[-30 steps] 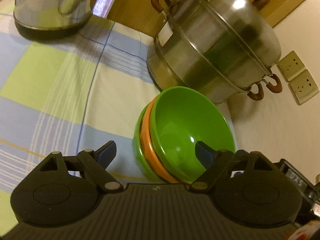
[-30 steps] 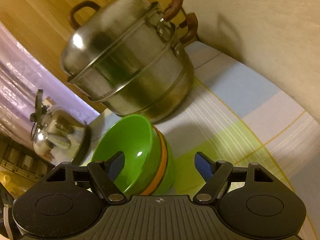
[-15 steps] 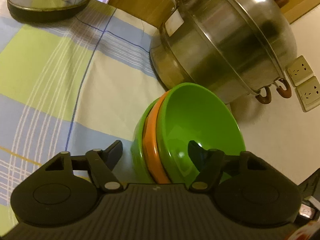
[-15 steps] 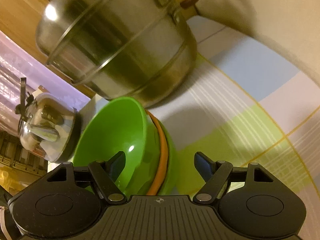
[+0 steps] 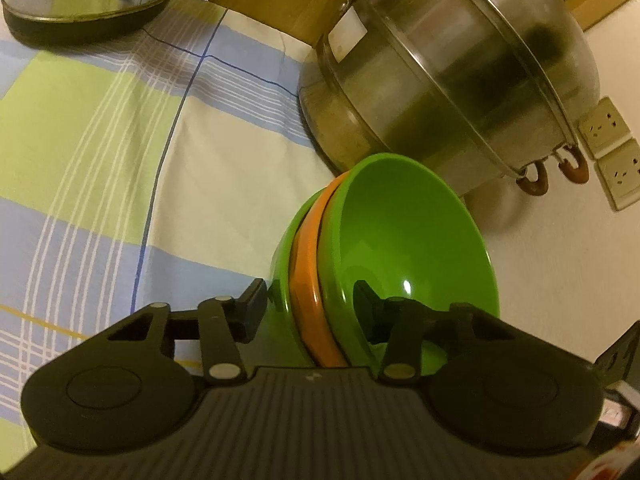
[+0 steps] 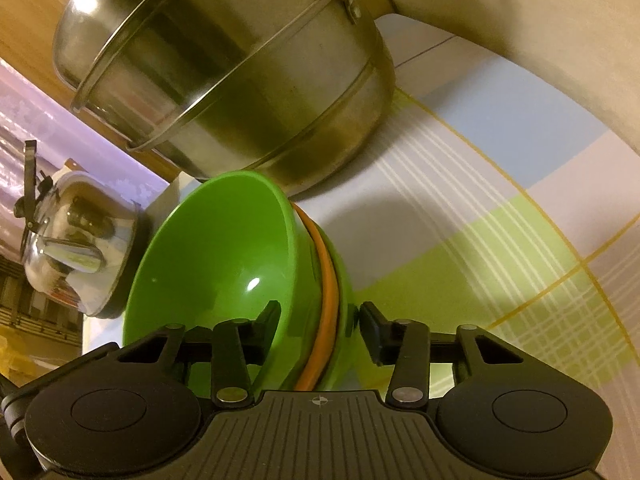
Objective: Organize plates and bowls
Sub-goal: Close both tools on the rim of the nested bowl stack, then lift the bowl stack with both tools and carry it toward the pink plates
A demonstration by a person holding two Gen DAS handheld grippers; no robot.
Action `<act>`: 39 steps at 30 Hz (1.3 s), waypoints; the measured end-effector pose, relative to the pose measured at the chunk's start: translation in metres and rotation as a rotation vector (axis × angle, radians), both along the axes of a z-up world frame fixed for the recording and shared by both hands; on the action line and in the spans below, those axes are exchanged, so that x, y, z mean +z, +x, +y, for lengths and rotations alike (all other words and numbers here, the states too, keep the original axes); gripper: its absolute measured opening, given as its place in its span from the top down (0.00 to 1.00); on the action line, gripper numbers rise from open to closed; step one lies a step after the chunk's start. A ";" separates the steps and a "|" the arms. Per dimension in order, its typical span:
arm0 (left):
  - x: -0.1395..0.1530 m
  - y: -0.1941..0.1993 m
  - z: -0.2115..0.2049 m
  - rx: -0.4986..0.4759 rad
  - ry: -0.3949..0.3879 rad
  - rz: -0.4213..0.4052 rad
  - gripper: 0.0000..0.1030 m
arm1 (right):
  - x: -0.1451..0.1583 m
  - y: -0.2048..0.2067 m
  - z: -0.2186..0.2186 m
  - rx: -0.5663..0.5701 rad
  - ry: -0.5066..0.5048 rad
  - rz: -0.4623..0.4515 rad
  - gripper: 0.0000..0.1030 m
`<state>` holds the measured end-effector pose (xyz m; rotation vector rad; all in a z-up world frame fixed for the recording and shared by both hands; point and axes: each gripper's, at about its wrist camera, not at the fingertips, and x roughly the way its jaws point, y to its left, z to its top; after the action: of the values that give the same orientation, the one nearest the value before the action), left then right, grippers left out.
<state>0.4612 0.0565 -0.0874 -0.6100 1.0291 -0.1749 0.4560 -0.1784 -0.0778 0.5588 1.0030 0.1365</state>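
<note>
Bowls nested three deep, green over orange over green: stack (image 5: 384, 248) stands on checked cloth (image 5: 120, 152) just in front of steel steamer pot (image 5: 448, 80), kettle (image 6: 76, 256) off to side. Likely light, stiff plastic, glossy, so expect slip; take rims from opposite sides, as you do. Left gripper (image 5: 310, 312) jaws have just been closing, straddling rim wall, one pad inside top bowl, one outside. Right gripper (image 6: 320, 324) likewise. Both narrowed; contact looks made. Both pitched steeply down.
</note>
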 end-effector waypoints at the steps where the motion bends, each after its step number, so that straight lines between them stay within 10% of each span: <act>1: 0.000 -0.001 0.000 -0.001 0.004 -0.001 0.62 | 0.000 0.000 0.000 -0.002 -0.007 0.002 0.64; 23: 0.036 -0.031 0.004 -0.017 0.025 -0.008 0.63 | 0.033 -0.021 0.003 0.036 -0.015 -0.019 0.69; 39: 0.110 -0.138 0.012 -0.029 0.030 -0.049 0.63 | 0.100 -0.125 0.003 0.038 -0.001 -0.075 0.71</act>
<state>0.3230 0.0687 0.0230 -0.5616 0.9920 -0.1984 0.3312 -0.1757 0.0223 0.5302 0.9411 0.1889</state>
